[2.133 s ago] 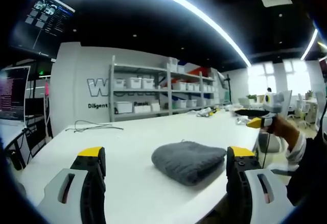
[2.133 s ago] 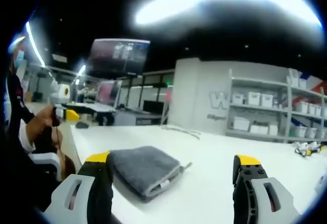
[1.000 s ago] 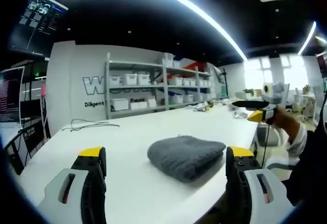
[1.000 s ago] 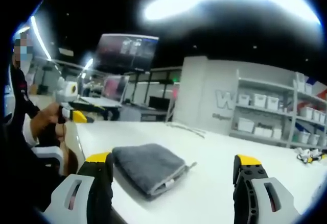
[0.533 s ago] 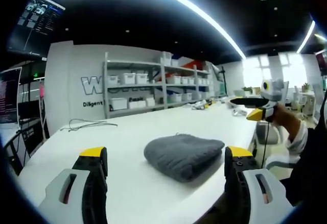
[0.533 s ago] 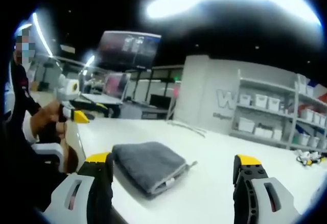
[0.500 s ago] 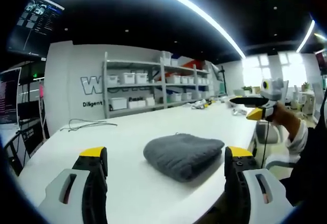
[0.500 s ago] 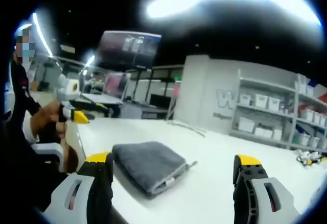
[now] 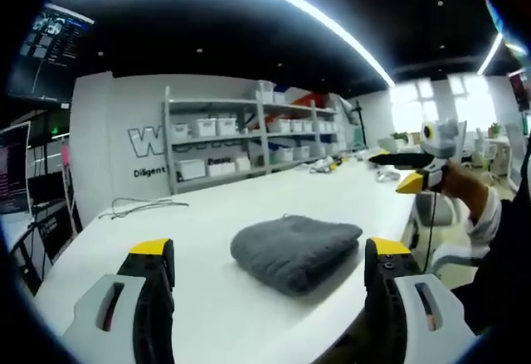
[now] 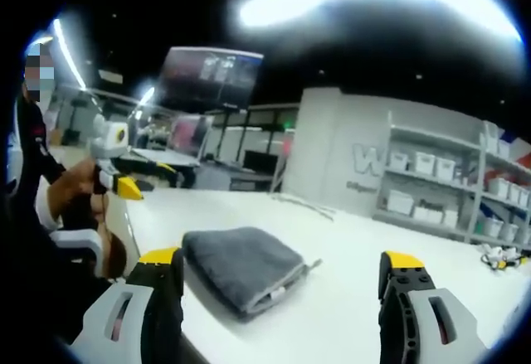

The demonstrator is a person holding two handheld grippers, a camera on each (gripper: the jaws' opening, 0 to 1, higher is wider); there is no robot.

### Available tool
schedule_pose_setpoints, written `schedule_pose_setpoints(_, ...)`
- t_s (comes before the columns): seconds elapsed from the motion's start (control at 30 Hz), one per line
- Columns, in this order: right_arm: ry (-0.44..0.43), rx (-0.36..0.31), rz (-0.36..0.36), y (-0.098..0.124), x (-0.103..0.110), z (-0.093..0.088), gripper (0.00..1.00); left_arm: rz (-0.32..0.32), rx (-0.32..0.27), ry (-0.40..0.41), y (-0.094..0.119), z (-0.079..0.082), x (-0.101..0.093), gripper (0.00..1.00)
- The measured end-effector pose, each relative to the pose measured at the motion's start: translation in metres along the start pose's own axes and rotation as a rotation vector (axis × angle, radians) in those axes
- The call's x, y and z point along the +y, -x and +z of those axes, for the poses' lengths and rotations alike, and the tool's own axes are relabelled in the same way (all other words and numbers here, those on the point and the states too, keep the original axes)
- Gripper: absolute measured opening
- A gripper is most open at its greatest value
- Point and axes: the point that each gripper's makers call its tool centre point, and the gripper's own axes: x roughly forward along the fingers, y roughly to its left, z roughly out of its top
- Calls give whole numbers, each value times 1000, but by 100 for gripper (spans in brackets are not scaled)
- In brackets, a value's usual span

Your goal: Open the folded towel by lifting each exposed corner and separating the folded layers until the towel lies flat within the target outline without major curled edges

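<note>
A folded grey towel (image 9: 294, 248) lies on the white table (image 9: 207, 215), near the table's edge. My left gripper (image 9: 270, 252) is held above the table short of the towel, jaws wide apart, nothing between them. In the right gripper view the same towel (image 10: 241, 266) sits just past the left jaw, a small white label at its right corner. My right gripper (image 10: 282, 263) is open and empty too. The right gripper (image 9: 415, 173) shows at the right of the left gripper view, held in a hand. The left gripper (image 10: 120, 180) shows at the left of the right gripper view.
A thin cable (image 9: 141, 206) lies on the far part of the table. Shelves with white bins (image 9: 249, 140) stand against the back wall. Small items (image 10: 498, 254) lie at the table's far right. The person's sleeve (image 9: 485, 215) and body are close by the table edge.
Both views have drifted slightly, so the cameras moved a little. The towel has not changed shape and both grippers stay open.
</note>
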Motion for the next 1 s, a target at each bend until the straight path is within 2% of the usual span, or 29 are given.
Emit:
schedule_pose_setpoints(0.2, 12, 13, 10, 0, 5, -2, 99, 9, -7, 14, 2, 1, 4, 96)
schedule_pose_setpoints(0.47, -59, -22, -20, 9, -8, 3, 99, 3, -13, 17, 3, 4, 2, 98)
schedule_pose_setpoints(0.6, -58, -30, -23, 12, -11, 6, 99, -6, 0, 9, 1, 0, 1, 99)
schedule_pose_setpoints(0.73, -71, -48, -19, 13, -11, 9, 99, -15, -13, 34, -2, 1, -1, 99)
schedule_pose_setpoints(1.0, -68, -42, -13, 12, -10, 7, 99, -25, -7, 36, -8, -1, -6, 99)
